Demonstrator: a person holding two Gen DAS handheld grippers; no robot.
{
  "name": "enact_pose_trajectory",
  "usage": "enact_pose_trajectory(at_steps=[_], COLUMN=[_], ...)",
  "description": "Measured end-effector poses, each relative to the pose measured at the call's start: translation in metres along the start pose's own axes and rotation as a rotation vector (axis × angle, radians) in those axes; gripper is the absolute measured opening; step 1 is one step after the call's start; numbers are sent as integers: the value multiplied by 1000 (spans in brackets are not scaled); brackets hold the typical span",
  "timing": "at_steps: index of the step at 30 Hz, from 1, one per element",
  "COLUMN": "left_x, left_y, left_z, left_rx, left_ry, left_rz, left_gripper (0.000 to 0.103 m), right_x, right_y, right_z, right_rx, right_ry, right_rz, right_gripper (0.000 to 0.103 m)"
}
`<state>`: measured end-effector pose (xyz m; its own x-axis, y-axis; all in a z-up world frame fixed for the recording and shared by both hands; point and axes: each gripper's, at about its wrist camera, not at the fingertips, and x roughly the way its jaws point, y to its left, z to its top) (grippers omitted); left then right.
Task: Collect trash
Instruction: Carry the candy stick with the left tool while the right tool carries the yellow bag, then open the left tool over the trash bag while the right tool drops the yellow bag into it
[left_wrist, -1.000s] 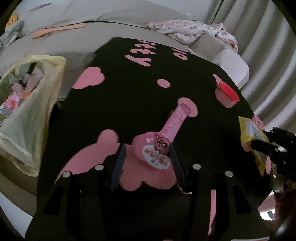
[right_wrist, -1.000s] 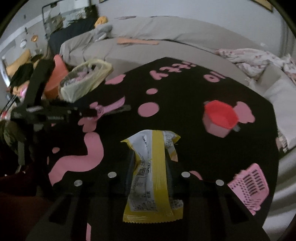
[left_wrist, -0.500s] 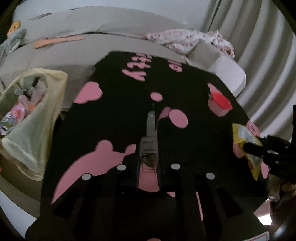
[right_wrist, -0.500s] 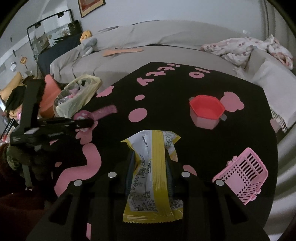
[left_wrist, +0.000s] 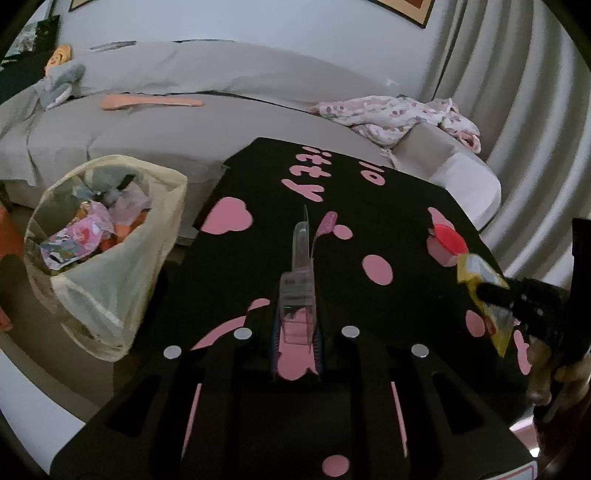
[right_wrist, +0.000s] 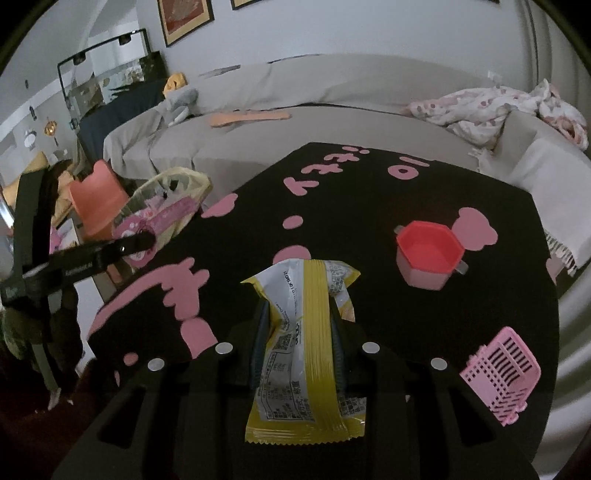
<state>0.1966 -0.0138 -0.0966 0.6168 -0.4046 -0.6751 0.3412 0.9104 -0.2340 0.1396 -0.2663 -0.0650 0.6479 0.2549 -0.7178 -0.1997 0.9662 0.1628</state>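
A pink toy blister pack (left_wrist: 301, 251) stands edge-on above the black table (left_wrist: 369, 206), with my left gripper (left_wrist: 297, 314) shut on its lower end. In the right wrist view that pack (right_wrist: 166, 216) hangs at the left, near the table's left edge. My right gripper (right_wrist: 299, 314) is shut on a yellow and white snack wrapper (right_wrist: 306, 280), held over the table's near side. The same wrapper (left_wrist: 480, 273) shows at the right of the left wrist view. A pale yellow trash bag (left_wrist: 110, 266), open and full of wrappers, stands on the floor left of the table.
A red cup (right_wrist: 428, 258) and a pink toy basket (right_wrist: 498, 373) sit on the table's right part. A grey sofa (left_wrist: 184, 122) with a crumpled floral cloth (left_wrist: 399, 114) curves behind the table. An orange chair (right_wrist: 96, 199) stands beyond the bag.
The left gripper closed on the pink pack, which lay flat between its open fingers, and lifted it off the table, now edge-on. The right gripper kept its hold on the wrapper.
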Motion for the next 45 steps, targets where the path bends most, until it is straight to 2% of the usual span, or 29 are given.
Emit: enact_pose_trajectory(at_steps=[4,9,14,16,19,22,28,29,31,34,37,38,41,45], left_x=[-8,-26,-70,-79,-74,-53,-20,-18,-13,-27,-48,-63,-91,-109], left_y=[11,32,86,114,149,187,221,225,233,243,240,235,220,195], left_z=[1,11,45,60,74,81,80,80,78,71,60,51,26,-8], left_rx=[-20,-43,-119,-150,-174,-255,-334,-348,-379,-426,-462,-471,-490,-458], left_ry=[-22,-70,-200,-221,-196,-145,-97,-98,-97,-140,-185,-219,-284,-268], left_rz=[18,52,166,215,250,244,217,213,204,221,278,325,393,404], left_gripper=[14,14,14,14,14,14,14,16,30,41,46,47,59,61], right_x=[4,5,-6,-8,-8,-2,19,22,29,41,55,61,82,116], right_y=[3,26,54,65,75,80,86,87,89,93,106,111,137,180], right_z=[13,33,64,77,90,100,112,113,117,127,139,143,158,175], right_rx=[20,-36,-113,-145,-163,-161,-162,-167,-176,-184,-203,-206,-210,-227], right_ry=[-18,-58,-139,-164,-179,-179,-136,-132,-122,-118,-121,-120,-109,-98], right_rz=[17,26,45,48,60,77,87,84,81,79,93,102,171,268], right_gripper=[29,29,29,29,29,30,30,30,30,30,30,30,31,31])
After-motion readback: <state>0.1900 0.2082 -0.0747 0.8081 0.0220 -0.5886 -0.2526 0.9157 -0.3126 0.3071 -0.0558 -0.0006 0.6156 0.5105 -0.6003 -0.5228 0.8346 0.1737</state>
